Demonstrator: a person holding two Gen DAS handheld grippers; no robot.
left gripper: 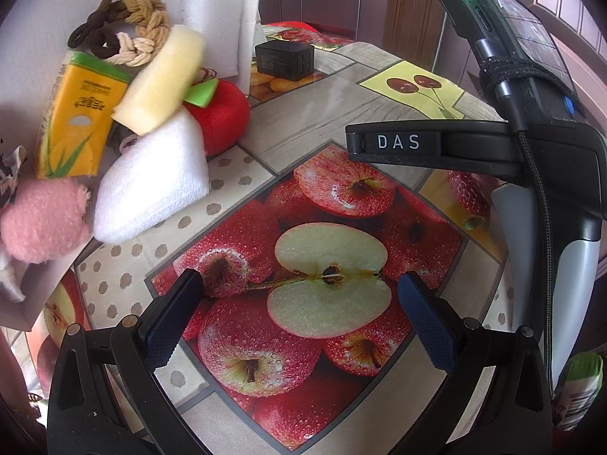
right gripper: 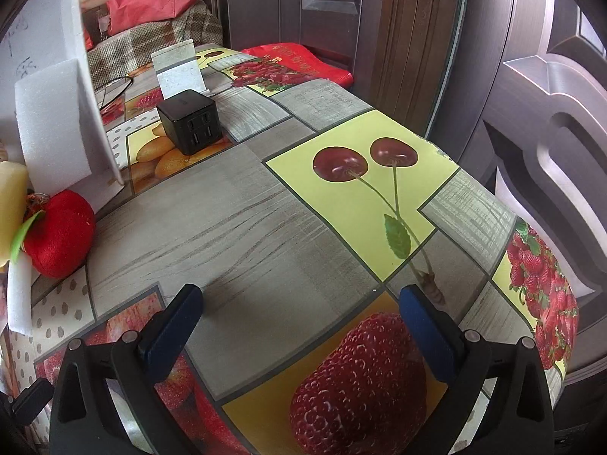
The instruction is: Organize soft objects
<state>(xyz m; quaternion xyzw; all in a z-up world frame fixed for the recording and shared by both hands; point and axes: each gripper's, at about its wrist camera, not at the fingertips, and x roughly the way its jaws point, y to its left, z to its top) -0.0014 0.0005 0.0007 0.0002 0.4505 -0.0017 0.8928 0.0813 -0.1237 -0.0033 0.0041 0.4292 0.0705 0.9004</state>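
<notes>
Your surface (left gripper: 334, 87) is covered with a fruit-print cloth: apples under your left gripper, cherries and a strawberry under your right.

At its left edge stands a white foam board (left gripper: 212, 3), and the soft things are heaped against it. The biggest is the folded white towel (left gripper: 151, 185), lying on the surface at the near side of the heap. A yellow tissue pack (left gripper: 76, 121) leans behind it on the left. A pale yellow sponge (left gripper: 163, 79) lies tilted across the top, touching both the towel and the tissue pack. The red plush apple (left gripper: 224, 117) sits just beside the towel's far end, its green leaf tucked under the sponge. A pink fluffy ball (left gripper: 41, 220) rests left of the towel, nearer to you. A braided rope ring (left gripper: 125, 30) in brown and cream lies at the back of the heap, against the board.

A black charger block (right gripper: 189, 121) stands apart from the heap, toward the far edge.

Your left gripper (left gripper: 299, 288) is released, jaws wide, with nothing between them, over the printed apples. Your right gripper (right gripper: 299, 299) is likewise spread and empty; from the left wrist view it hovers over the right side of the surface, well apart from the heap.
</notes>
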